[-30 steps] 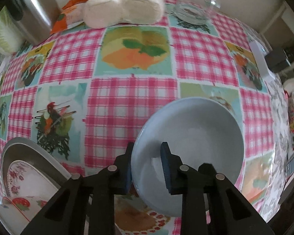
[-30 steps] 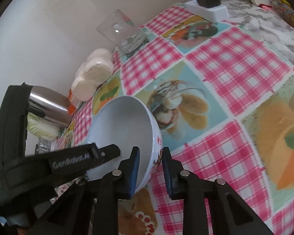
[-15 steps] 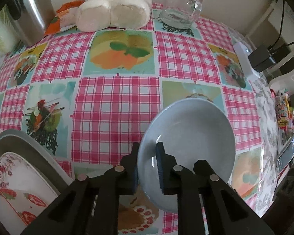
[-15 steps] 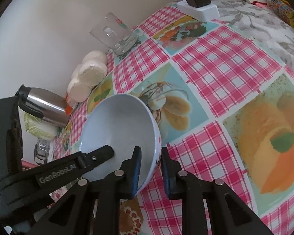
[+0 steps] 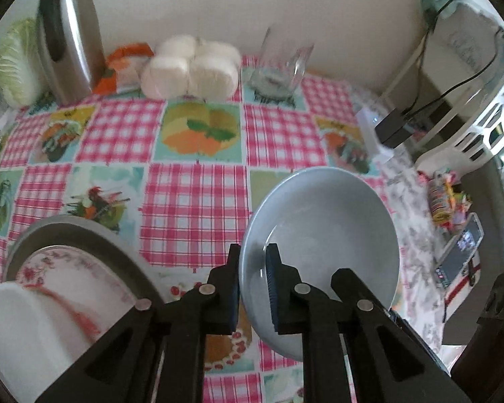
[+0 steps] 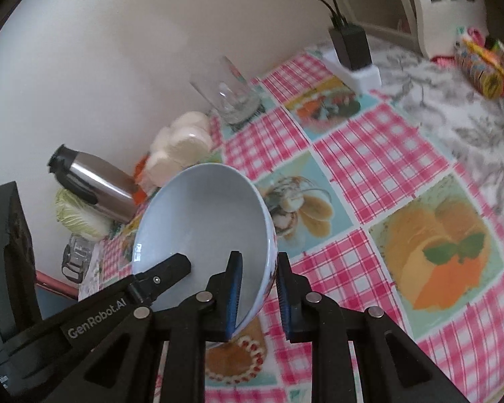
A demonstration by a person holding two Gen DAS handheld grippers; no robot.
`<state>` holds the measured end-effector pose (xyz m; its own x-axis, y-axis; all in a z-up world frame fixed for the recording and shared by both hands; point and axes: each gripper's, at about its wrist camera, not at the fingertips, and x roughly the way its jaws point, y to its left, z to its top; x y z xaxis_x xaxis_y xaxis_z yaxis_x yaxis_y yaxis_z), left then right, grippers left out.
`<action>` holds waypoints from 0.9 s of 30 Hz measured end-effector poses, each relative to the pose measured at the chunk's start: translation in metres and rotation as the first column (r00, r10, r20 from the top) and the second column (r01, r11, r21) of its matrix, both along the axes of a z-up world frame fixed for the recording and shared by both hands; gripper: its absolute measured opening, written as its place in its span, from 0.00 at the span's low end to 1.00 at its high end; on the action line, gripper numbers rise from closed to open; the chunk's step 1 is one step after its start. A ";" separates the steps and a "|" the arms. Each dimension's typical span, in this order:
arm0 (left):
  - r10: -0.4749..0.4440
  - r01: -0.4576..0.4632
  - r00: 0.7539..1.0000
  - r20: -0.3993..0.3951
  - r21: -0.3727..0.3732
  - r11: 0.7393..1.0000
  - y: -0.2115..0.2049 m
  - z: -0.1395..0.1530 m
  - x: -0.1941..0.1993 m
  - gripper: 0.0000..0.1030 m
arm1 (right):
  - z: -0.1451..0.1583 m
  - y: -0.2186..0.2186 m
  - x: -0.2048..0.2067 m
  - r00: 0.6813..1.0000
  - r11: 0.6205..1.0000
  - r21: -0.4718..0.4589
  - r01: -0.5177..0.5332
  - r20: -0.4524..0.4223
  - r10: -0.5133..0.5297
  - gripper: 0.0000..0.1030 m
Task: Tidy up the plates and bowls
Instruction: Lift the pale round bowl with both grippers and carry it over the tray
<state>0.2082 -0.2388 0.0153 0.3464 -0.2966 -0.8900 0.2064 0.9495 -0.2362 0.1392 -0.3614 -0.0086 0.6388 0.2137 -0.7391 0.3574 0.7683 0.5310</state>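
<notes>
A pale blue bowl (image 5: pixel 326 235) hangs above the checked tablecloth, gripped on two sides of its rim. My left gripper (image 5: pixel 253 268) is shut on the near-left rim, one pad inside and one outside. In the right wrist view the same bowl (image 6: pixel 201 228) tilts toward the wall, with my right gripper (image 6: pixel 259 278) shut on its right rim. The left gripper's finger (image 6: pixel 164 272) shows at the bowl's lower left edge. At lower left of the left wrist view a metal tray (image 5: pixel 84 235) holds a flowered plate (image 5: pixel 70 268) and a white bowl (image 5: pixel 23 329).
Along the wall stand a steel thermos (image 5: pixel 70 40), a cabbage (image 5: pixel 13 63), white buns (image 5: pixel 191 67) and a glass mug (image 5: pixel 282 63). A power strip with a black adapter (image 6: pixel 351 53) lies at the table's right. Snack packets (image 6: pixel 484 67) lie beyond it.
Both grippers have risen with the bowl between them, lifting it off the tablecloth. The left jaws closed onto the rim. More of the wall and back objects shows now.
</notes>
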 end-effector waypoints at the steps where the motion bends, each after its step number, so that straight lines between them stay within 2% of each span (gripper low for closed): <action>1: 0.003 -0.003 1.000 0.018 -0.010 1.000 0.005 0.008 -0.004 0.14 | 0.005 0.003 -0.002 1.000 1.000 -0.002 -0.003 0.003 0.003 0.21; 5: 0.013 -0.010 0.998 0.067 -0.045 0.999 0.025 0.032 -0.016 0.14 | 0.025 0.020 -0.011 0.999 0.999 -0.026 -0.033 0.022 0.033 0.21; 12: 0.062 -0.049 0.992 0.110 -0.123 0.991 0.065 0.055 -0.034 0.14 | 0.061 0.055 -0.028 0.994 0.994 -0.073 -0.077 0.077 0.083 0.21; 20: 0.128 -0.096 0.976 0.176 -0.177 0.979 0.116 0.071 -0.059 0.14 | 0.077 0.099 -0.041 0.981 0.983 -0.099 -0.153 0.106 0.163 0.21; 27: 0.187 -0.142 0.961 0.203 -0.217 0.966 0.159 0.073 -0.075 0.14 | 0.085 0.140 -0.043 0.966 0.965 -0.140 -0.224 0.103 0.239 0.21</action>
<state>0.1334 -0.0803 0.0886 0.5857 -0.3819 -0.7149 0.1200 0.9132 -0.3896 0.0958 -0.2212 0.0761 0.6671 0.2759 -0.6920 0.1029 0.8859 0.4523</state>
